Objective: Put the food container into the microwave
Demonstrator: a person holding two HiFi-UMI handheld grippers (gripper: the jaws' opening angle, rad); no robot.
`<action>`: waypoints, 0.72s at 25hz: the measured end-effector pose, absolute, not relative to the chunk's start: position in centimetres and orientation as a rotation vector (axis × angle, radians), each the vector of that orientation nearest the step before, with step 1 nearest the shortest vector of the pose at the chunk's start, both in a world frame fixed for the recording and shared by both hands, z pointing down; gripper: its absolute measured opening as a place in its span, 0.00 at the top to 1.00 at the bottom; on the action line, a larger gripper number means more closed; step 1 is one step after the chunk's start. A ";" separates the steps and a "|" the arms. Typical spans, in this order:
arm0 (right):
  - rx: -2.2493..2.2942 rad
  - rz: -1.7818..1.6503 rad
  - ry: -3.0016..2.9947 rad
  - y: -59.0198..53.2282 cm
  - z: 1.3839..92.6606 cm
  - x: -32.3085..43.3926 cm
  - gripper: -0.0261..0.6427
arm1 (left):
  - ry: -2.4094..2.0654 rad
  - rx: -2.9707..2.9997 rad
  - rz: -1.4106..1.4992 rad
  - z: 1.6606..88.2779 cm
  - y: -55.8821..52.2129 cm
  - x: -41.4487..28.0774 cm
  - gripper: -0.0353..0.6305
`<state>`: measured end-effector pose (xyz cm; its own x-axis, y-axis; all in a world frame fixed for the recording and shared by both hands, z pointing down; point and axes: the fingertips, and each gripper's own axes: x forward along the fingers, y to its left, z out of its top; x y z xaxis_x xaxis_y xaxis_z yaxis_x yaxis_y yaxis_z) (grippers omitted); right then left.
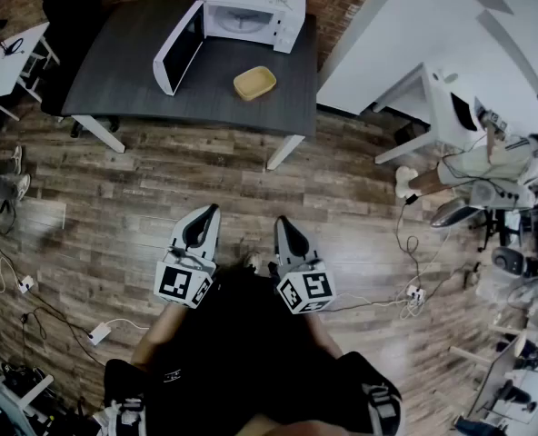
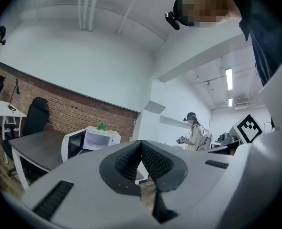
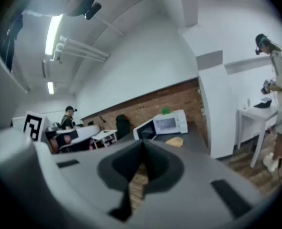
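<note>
Judging by how things lie, nothing of the task is done yet: the one yellow food container (image 1: 254,83) sits on the dark surface (image 1: 133,71), just in front of the single white microwave (image 1: 251,12), whose door (image 1: 178,48) stands swung open on what looks like an empty cavity. Two claws hang over the wooden floor (image 1: 160,180), well apart from the surface; the left claw (image 1: 213,209) and the right claw (image 1: 282,220) each have jaws pressed together on nothing. Approaching, grasping the container and setting it inside all remain.
</note>
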<state>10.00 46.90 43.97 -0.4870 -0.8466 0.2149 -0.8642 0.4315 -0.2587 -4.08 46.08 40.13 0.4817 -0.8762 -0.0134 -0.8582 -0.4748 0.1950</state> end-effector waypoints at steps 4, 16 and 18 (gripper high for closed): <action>1.556 0.521 -2.619 47.3 44.1 10.2 0.91 | -1.513 2.565 -0.167 40.3 46.4 -3.8 0.89; 1.523 0.539 -2.660 47.4 44.6 11.3 0.91 | -1.548 2.566 -0.135 40.0 46.8 -2.4 0.89; 1.510 0.544 -2.660 47.5 44.9 11.7 0.91 | -1.557 2.569 -0.117 40.2 47.0 -1.9 0.89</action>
<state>11.69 47.53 44.94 -0.5272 -0.8257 0.2005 -0.8381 0.4665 -0.2828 -1.90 47.03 40.16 0.4628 -0.8864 0.0033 -0.8759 -0.4568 0.1553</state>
